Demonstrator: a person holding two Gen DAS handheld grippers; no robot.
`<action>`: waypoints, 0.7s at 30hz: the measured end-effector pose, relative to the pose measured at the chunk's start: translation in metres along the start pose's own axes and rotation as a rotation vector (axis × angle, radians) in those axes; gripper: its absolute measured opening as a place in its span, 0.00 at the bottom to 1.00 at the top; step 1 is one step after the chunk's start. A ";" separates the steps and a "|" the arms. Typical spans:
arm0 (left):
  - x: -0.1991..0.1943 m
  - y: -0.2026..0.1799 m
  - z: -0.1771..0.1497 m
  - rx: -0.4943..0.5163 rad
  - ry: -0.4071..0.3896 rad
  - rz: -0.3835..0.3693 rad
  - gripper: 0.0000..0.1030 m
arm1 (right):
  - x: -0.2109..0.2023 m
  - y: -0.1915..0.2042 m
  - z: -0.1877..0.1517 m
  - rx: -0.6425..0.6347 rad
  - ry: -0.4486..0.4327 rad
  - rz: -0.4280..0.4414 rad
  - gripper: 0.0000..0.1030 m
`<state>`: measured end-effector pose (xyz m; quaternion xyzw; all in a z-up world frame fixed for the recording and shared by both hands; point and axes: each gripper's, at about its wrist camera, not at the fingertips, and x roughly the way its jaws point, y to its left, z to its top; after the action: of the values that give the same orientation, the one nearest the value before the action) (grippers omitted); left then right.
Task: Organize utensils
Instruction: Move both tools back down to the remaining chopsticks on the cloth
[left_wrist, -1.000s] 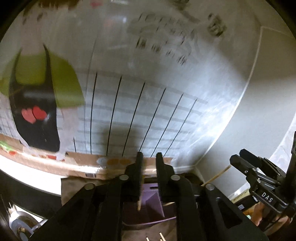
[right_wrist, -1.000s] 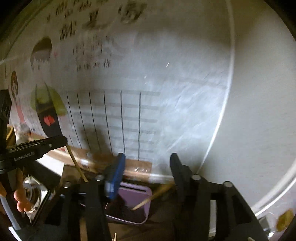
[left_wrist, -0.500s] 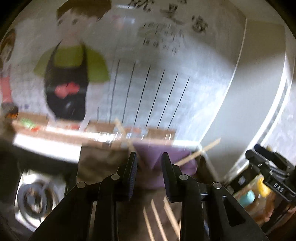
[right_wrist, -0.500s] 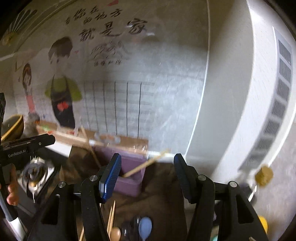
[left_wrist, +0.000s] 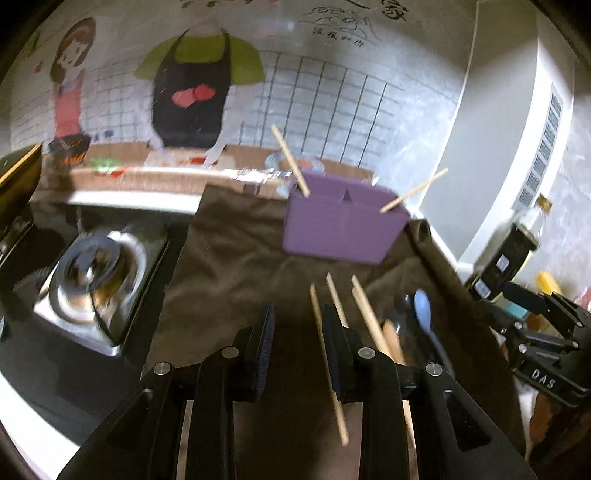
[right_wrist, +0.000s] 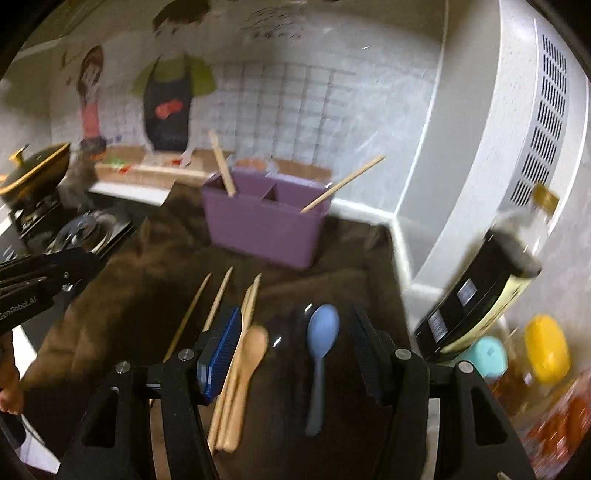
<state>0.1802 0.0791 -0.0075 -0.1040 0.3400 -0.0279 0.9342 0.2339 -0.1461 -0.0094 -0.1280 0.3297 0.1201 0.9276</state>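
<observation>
A purple two-compartment organizer (left_wrist: 343, 229) stands at the back of a brown cloth (left_wrist: 229, 266). One chopstick (left_wrist: 290, 160) leans out of its left compartment and another (left_wrist: 413, 190) out of its right. Loose chopsticks (right_wrist: 218, 295), a wooden spoon (right_wrist: 251, 354) and a blue spoon (right_wrist: 323, 332) lie on the cloth nearer to me. My left gripper (left_wrist: 298, 314) hovers open over the cloth, with one lying chopstick (left_wrist: 325, 350) under its right finger. My right gripper (right_wrist: 295, 317) is open above the wooden and blue spoons and holds nothing.
A stove burner (left_wrist: 88, 273) sits left of the cloth, with a lidded pot (right_wrist: 33, 170) behind it. A dark sauce bottle (right_wrist: 476, 295), a yellow cap (right_wrist: 546, 347) and a teal lid (right_wrist: 484, 354) crowd the right side below a white vented wall column (right_wrist: 517, 147).
Both grippers have drawn back from the organizer and sunk toward the cloth. The left jaws, nearly shut on a chopstick before, have widened. That chopstick now stands in the organizer.
</observation>
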 end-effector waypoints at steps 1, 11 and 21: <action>-0.002 0.003 -0.008 -0.008 0.008 0.009 0.27 | -0.001 0.004 -0.006 -0.003 0.003 0.017 0.55; -0.022 0.029 -0.057 -0.061 0.039 0.085 0.27 | 0.024 0.053 -0.073 0.077 0.169 0.275 0.26; -0.027 0.047 -0.079 -0.116 0.076 0.090 0.27 | 0.057 0.062 -0.082 0.162 0.247 0.296 0.21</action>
<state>0.1082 0.1141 -0.0596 -0.1415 0.3806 0.0297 0.9134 0.2100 -0.1056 -0.1168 -0.0167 0.4646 0.2118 0.8597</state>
